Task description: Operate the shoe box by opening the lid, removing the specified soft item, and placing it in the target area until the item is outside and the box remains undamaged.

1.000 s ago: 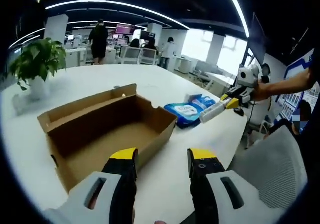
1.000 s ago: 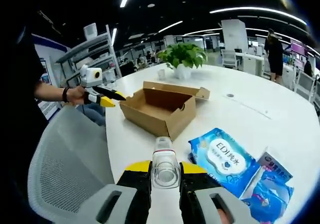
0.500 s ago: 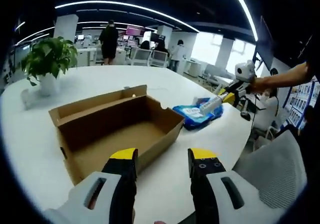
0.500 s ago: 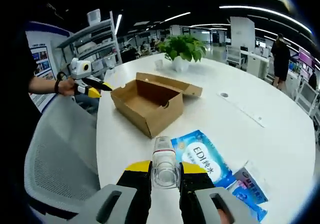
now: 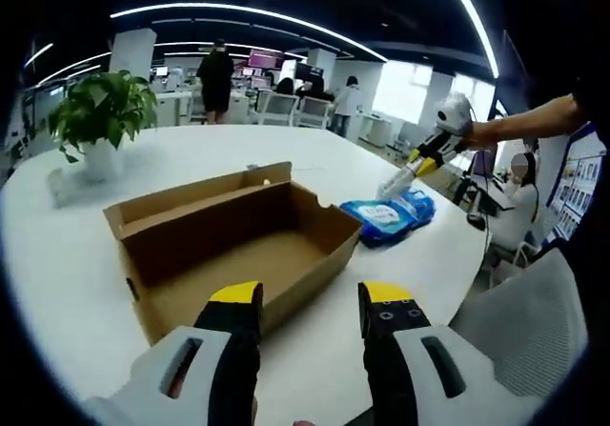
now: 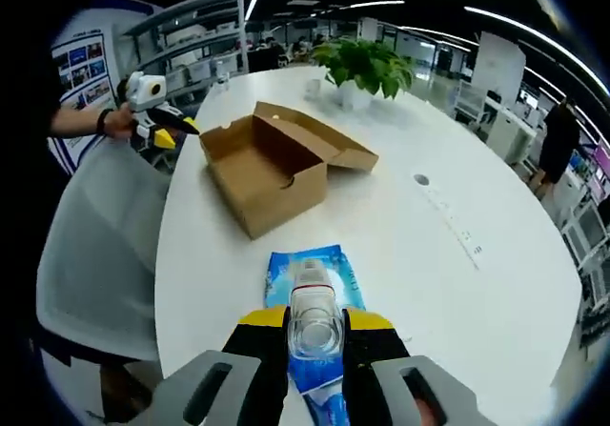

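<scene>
Right hand-held gripper (image 6: 315, 335) now over blue wipes pack (image 6: 310, 283), clamping clear bottle (image 6: 315, 314) (pointing forward).

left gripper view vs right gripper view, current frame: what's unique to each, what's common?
Left gripper view alone: the inside floor of the open shoe box, bare cardboard, and the left hand-held gripper with its jaws apart, holding nothing.

Right gripper view alone: the right hand-held gripper shut on a clear bottle, above the blue wipes pack, and a small round fitting in the white table.

Both: the box with lid folded back, the blue pack outside it, the potted plant, the table.
</scene>
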The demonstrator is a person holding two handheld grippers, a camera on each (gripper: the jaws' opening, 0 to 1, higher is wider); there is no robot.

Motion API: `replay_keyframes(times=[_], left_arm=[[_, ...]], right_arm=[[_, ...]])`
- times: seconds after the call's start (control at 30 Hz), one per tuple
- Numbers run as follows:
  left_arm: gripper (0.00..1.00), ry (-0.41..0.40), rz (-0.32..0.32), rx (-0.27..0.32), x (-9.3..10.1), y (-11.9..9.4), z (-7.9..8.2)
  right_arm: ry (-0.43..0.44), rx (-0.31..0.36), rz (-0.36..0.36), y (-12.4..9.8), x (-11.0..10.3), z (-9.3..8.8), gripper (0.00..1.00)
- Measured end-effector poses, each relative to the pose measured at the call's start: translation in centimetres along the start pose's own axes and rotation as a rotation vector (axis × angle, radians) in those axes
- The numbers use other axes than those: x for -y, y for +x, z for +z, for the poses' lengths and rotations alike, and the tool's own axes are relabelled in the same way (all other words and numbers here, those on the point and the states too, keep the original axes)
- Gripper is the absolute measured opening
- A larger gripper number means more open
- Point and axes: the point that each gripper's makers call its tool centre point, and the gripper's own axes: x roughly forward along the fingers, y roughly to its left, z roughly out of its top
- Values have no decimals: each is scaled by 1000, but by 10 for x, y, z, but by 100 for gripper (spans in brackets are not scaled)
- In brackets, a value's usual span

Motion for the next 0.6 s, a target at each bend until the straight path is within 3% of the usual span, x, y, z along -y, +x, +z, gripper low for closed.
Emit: replay_keyframes(times=[0.13, 0.33, 0.6], left_arm=[[40, -4, 7, 0, -2, 0, 0], [40, -11, 15, -2, -4, -1, -1], [40, -9, 18, -16, -6, 1, -5]], right_arm=[[-36, -38, -6, 0, 14, 2, 16], [-124, -154, 11, 5, 30, -6, 16], [-174, -206, 5, 14, 62, -11, 16]])
